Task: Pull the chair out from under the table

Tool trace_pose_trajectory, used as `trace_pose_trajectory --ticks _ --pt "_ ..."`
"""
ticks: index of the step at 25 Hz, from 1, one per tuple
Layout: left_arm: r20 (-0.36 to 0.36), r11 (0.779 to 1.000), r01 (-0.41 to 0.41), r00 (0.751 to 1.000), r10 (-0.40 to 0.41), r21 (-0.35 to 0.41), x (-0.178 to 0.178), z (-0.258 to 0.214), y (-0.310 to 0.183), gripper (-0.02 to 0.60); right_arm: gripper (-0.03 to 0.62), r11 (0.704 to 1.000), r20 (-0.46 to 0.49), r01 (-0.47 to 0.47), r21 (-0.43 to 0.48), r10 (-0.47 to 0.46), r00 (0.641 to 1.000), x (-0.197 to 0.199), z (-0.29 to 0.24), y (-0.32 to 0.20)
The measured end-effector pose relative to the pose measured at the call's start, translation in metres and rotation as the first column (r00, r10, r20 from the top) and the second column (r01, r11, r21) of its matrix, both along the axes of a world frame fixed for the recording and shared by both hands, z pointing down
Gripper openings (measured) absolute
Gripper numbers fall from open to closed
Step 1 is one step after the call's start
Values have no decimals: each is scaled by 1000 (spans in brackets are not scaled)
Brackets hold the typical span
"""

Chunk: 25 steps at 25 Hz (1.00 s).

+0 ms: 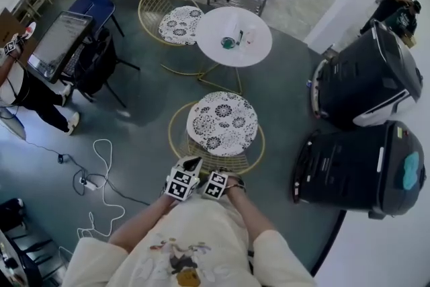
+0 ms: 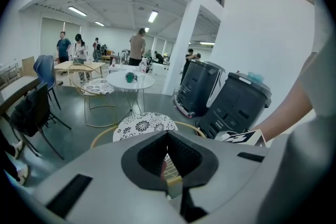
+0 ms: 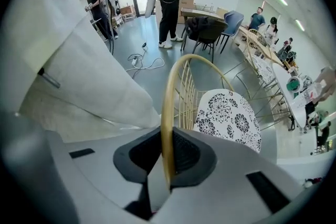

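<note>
The gold wire chair (image 1: 222,123) with its floral cushion (image 3: 228,118) stands on the grey floor just in front of me, a little short of the round white table (image 1: 234,35). Both grippers sit side by side on the near part of its back rim. My left gripper (image 1: 190,166) is shut on the rim, and a short piece of gold rim (image 2: 174,181) shows between its dark pads. My right gripper (image 1: 218,178) is shut on the gold rim (image 3: 169,113), which arches up out of its jaws.
A second gold chair (image 1: 176,22) stands beyond the table. Two large black bins (image 1: 366,77) (image 1: 356,171) stand close on the right. A white cable (image 1: 101,165) lies on the floor at the left, by a black chair (image 1: 97,64) and a desk with a monitor (image 1: 60,44).
</note>
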<state>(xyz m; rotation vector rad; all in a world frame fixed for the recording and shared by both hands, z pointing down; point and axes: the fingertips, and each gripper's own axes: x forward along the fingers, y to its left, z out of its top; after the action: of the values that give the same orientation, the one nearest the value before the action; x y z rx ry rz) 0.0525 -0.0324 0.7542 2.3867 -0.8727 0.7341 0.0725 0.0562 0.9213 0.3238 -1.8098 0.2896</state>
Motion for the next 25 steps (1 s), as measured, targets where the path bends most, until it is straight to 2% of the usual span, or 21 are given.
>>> trace_pose_trajectory --ticks 8,16,21,25 --pt "10 1000 18 1000 -18 2 -8 1 11 2 40 1000 13 -14 -10 14 1000 0 0 -2" --pt "13 1000 13 1000 -13 -1 -11 1 28 2 46 1000 -38 12 22 -11 999 8 -10 1" --pt "-2 1000 11 1000 -11 11 -13 2 34 2 49 996 12 -34 83 33 999 3 -32 -6" --pt "-19 1000 12 1000 -12 7 -9 -1 42 2 49 982 112 -155 110 143 983 -1 -56 -13"
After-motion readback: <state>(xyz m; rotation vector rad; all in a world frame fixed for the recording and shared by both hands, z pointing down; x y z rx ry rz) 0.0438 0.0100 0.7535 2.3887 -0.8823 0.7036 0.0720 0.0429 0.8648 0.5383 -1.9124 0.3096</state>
